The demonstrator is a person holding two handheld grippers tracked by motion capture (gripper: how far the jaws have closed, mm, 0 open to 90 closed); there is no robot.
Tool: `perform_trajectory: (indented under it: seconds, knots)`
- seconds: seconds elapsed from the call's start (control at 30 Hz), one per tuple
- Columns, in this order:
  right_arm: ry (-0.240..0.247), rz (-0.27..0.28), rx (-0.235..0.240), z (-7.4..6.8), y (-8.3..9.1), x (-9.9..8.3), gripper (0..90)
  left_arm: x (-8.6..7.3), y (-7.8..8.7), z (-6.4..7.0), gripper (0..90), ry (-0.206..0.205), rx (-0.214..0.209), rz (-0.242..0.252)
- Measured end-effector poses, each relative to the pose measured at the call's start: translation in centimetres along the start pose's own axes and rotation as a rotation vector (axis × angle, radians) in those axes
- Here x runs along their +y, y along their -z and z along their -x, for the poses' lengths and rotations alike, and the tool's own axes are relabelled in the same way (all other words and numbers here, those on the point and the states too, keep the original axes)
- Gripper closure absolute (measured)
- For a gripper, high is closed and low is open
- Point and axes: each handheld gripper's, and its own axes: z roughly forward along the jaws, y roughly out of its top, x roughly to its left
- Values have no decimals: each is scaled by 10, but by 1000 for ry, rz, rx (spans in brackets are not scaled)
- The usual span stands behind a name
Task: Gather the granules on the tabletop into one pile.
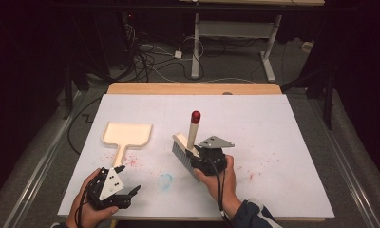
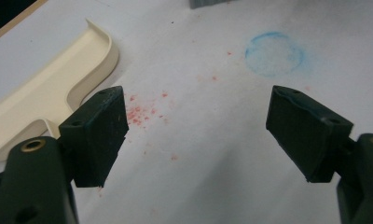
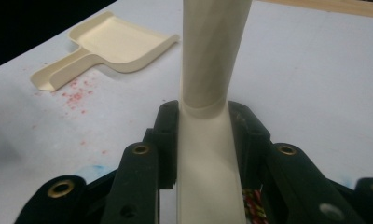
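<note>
White table [image 1: 283, 142]: red crumbs [image 1: 133, 163] btwn dustpan [image 1: 128, 135] & brush [image 1: 188, 142]; R gripper [image 1: 208, 159] fingers clamped on brush, L gripper [image 1: 126, 183] fingers apart.

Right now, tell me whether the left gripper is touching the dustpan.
Apart. In the left gripper view the left gripper has its jaws wide open over bare table, and white surface shows between the nearer jaw and the dustpan.

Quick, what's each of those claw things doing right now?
Left gripper: open, holding nothing, near the dustpan handle.
Right gripper: closed on the brush handle.
</note>
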Motion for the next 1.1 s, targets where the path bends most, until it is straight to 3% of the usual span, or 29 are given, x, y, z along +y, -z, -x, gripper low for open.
perform_trajectory:
  seconds: [0.13, 0.2, 0.27, 0.4, 0.53, 0.63, 0.67, 0.73, 0.87, 1.03, 1.1]
  knots:
    - [-7, -7, 20, 6, 7, -1, 680, 1, -1, 1, 199, -3, -2, -2]
    - [19, 0, 32, 5, 12, 1, 680, 1, 0, 1, 199, -1, -2, 0]
    - [57, 20, 74, 5, 21, 4, 680, 0, 0, 0, 199, -1, 0, 1]
    - [241, -2, 177, 7, 40, 8, 680, -1, 1, -1, 199, 1, 1, 1]
    - [337, 4, 286, 18, 53, 3, 680, 0, 3, -2, 199, 3, 2, 10]
    - [402, -4, 411, 24, 60, -4, 680, 0, 3, -2, 199, 3, 7, 13]
    - [427, -13, 432, 25, 61, -7, 680, 0, 3, -3, 199, 4, 6, 12]
    - [472, -35, 479, 26, 60, -14, 679, 0, 2, -3, 199, 7, 5, 9]
    - [494, -54, 584, 33, 49, -23, 679, 0, 2, -3, 199, 9, 3, 12]
    - [534, -39, 603, 49, 31, -13, 678, 0, 0, -3, 199, 5, 1, 6]
    - [529, -41, 607, 56, 22, -8, 676, 0, 0, -3, 199, 6, 1, 4]
